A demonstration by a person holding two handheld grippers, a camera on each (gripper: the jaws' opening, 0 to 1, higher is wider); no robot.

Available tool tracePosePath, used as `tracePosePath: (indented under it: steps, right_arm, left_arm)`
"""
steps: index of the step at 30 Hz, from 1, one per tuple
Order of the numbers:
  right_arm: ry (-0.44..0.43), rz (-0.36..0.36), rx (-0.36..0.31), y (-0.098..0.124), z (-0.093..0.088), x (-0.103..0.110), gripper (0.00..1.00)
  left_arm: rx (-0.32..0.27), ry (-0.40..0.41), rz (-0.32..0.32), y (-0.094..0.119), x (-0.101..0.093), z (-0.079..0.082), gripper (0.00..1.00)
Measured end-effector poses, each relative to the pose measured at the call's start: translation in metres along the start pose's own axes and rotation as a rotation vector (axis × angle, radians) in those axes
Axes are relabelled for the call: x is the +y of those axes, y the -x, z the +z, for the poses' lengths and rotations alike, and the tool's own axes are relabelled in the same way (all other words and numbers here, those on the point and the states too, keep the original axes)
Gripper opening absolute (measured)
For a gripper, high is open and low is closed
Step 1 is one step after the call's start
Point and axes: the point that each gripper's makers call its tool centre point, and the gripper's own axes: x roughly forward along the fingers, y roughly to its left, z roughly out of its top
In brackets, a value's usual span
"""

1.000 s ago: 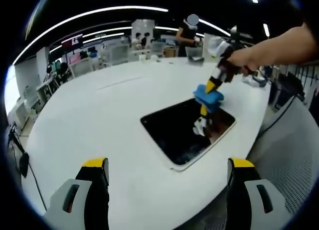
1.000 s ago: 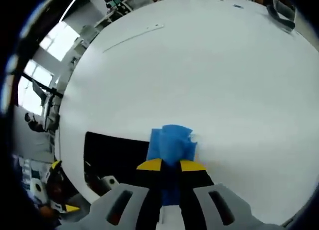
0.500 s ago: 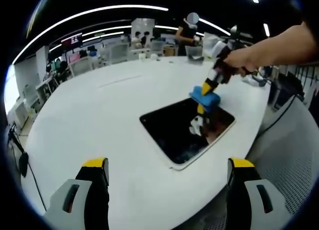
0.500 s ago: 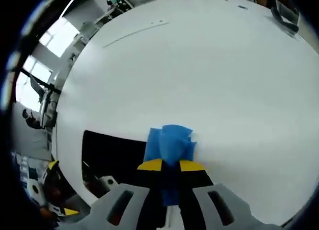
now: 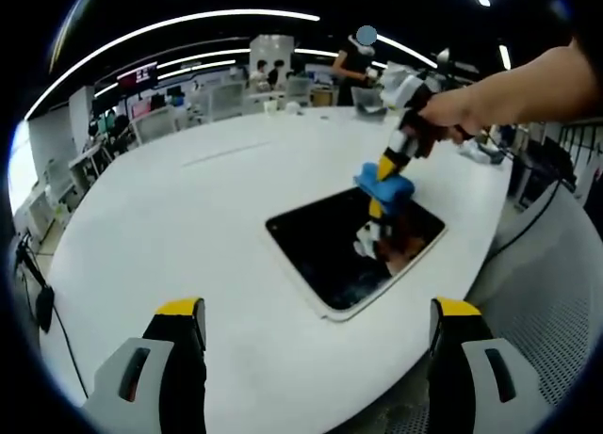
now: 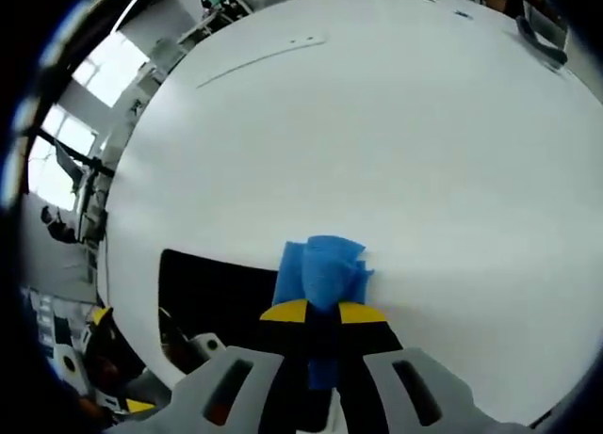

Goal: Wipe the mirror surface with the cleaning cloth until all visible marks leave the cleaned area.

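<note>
A dark rectangular mirror with a white frame lies flat on the white table near its right edge. In the left gripper view, my right gripper, held by a person's hand, presses a blue cleaning cloth onto the mirror's far edge. The right gripper view shows my right gripper shut on the blue cloth, with the mirror to its left. My left gripper is open, hovering above the table's near edge, well short of the mirror.
A thin line or strip lies on the far part of the table. Dark objects sit at the table's far right rim. Desks, chairs and people fill the room behind. A grey mesh surface stands right of the table.
My right gripper with the cloth has slid slightly left along the mirror's far edge. The left gripper has stayed still.
</note>
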Motion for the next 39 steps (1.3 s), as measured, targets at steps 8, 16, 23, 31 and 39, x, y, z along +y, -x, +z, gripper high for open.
tracePosePath:
  steps: [8, 16, 23, 31, 39]
  right_arm:
    - [0.0, 0.002, 0.003, 0.0, -0.003, 0.006, 0.04]
    - [-0.004, 0.007, -0.002, -0.002, -0.002, 0.01, 0.04]
    - [-0.006, 0.021, -0.004, -0.005, -0.002, 0.02, 0.04]
    - [0.005, 0.022, 0.001, -0.008, 0.001, 0.029, 0.04]
    - [0.028, 0.028, 0.008, -0.015, 0.002, 0.048, 0.04]
  left_arm:
    - [-0.002, 0.003, 0.0, 0.0, 0.0, 0.0, 0.99]
    - [0.003, -0.008, -0.007, 0.0, -0.002, 0.0, 0.99]
    - [-0.009, -0.01, 0.009, 0.002, 0.001, 0.003, 0.99]
    - [-0.014, -0.014, 0.004, 0.001, 0.0, 0.003, 0.99]
    - [-0.017, -0.009, -0.001, 0.0, -0.001, 0.003, 0.99]
